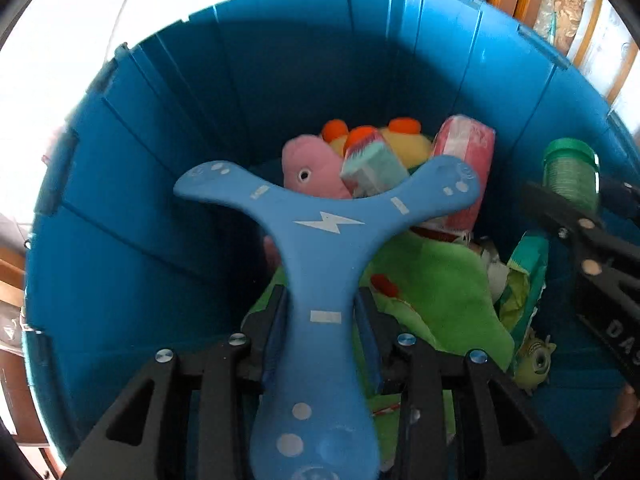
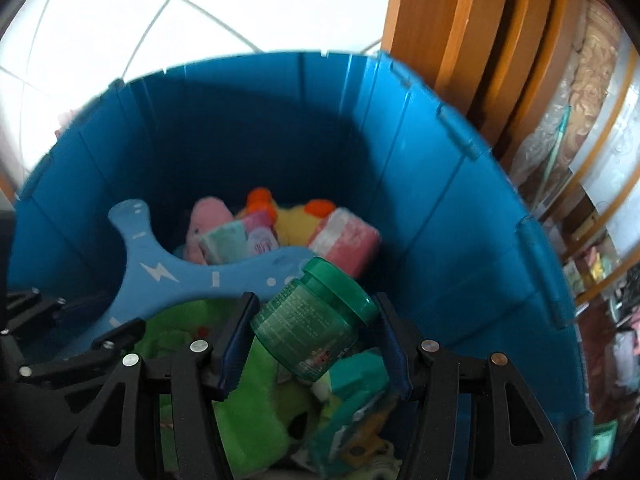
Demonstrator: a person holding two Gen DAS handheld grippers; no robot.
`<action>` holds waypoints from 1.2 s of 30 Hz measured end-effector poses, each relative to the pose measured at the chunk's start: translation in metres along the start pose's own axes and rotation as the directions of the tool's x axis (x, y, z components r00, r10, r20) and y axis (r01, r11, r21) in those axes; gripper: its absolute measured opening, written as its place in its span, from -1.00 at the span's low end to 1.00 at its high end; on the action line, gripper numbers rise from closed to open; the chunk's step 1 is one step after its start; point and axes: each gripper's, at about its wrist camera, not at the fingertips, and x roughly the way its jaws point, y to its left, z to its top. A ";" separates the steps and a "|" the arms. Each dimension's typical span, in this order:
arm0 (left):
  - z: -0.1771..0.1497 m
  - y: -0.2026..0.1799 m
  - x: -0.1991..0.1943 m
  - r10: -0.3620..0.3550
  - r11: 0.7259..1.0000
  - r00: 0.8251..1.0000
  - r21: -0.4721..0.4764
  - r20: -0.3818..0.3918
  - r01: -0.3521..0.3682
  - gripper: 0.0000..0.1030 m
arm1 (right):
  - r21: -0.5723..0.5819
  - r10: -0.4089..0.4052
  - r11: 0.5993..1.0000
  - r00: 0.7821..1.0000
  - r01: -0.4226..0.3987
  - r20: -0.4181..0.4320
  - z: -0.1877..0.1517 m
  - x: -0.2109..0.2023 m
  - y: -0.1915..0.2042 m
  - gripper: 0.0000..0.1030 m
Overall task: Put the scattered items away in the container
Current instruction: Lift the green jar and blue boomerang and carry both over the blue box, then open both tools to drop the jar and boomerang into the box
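A big blue plastic tub (image 1: 152,184) fills both views; it also shows in the right wrist view (image 2: 460,240). My left gripper (image 1: 322,320) is shut on a blue three-armed boomerang (image 1: 324,232) and holds it over the toys inside the tub. The boomerang also shows in the right wrist view (image 2: 192,276). My right gripper (image 2: 316,336) holds a green jar (image 2: 312,320) between its fingers, tilted, above the tub's contents. The jar shows at the right in the left wrist view (image 1: 570,176).
Inside the tub lie a pink plush (image 1: 308,172), a yellow plush with orange parts (image 1: 404,140), a pink packet (image 1: 464,160), a green cloth (image 1: 440,280) and a small green figure (image 1: 534,360). White tiled floor (image 2: 120,20) lies behind, wooden furniture (image 2: 460,40) at right.
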 end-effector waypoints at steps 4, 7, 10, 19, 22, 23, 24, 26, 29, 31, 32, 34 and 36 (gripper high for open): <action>-0.003 -0.005 0.004 0.028 0.999 1.000 0.046 -0.014 -0.027 0.55 | 0.018 0.039 0.999 0.999 -0.039 -0.004 -0.002 0.001 -0.001 0.10; -0.001 -0.003 0.003 0.023 0.999 1.000 0.049 -0.011 -0.022 0.55 | 0.030 0.044 0.999 0.999 -0.044 0.015 -0.001 -0.003 -0.004 0.11; 0.000 -0.002 0.006 0.021 0.999 0.999 0.045 -0.027 -0.020 0.55 | 0.050 0.059 0.997 0.998 -0.060 0.028 0.001 -0.005 -0.007 0.11; 0.000 -0.012 0.008 0.017 0.997 0.999 0.079 -0.028 -0.014 0.55 | 0.044 0.077 0.996 0.996 -0.079 0.035 0.002 -0.008 -0.005 0.51; -0.001 -0.015 0.007 0.023 0.996 0.999 0.091 -0.023 -0.021 0.55 | 0.045 0.075 0.996 0.996 -0.077 0.044 0.003 -0.010 -0.005 0.52; -0.001 -0.015 0.006 0.025 0.995 0.999 0.094 -0.022 -0.023 0.55 | 0.046 0.071 0.996 0.996 -0.073 0.045 0.003 -0.010 -0.006 0.52; -0.001 -0.015 0.006 0.026 0.995 0.999 0.095 -0.024 -0.024 0.55 | 0.048 0.066 0.997 0.997 -0.068 0.044 0.003 -0.011 -0.006 0.52; -0.001 -0.015 0.005 0.025 0.995 0.999 0.094 -0.027 -0.022 0.55 | 0.056 0.055 0.997 0.998 -0.057 0.035 0.003 -0.009 -0.008 0.53; -0.001 -0.016 0.004 0.021 0.995 0.999 0.098 -0.030 -0.018 0.55 | 0.070 0.037 0.997 0.999 -0.038 0.017 0.003 -0.006 -0.011 0.53; -0.001 -0.016 0.003 0.017 0.995 0.999 0.098 -0.029 -0.014 0.55 | 0.079 0.031 0.996 0.999 -0.032 0.009 0.002 -0.005 -0.013 0.54; -0.001 -0.016 0.003 0.015 0.995 0.999 0.097 -0.028 -0.012 0.55 | 0.082 0.029 0.996 1.000 -0.030 0.006 0.002 -0.004 -0.014 0.54; -0.001 -0.015 0.001 0.011 0.996 1.000 0.094 -0.024 -0.009 0.55 | 0.084 0.021 0.996 1.000 -0.021 0.001 0.002 -0.003 -0.015 0.54; 0.000 -0.015 -0.001 0.005 0.996 1.000 0.093 -0.014 -0.004 0.55 | 0.082 0.017 0.996 1.000 -0.017 -0.001 0.001 -0.003 -0.016 0.54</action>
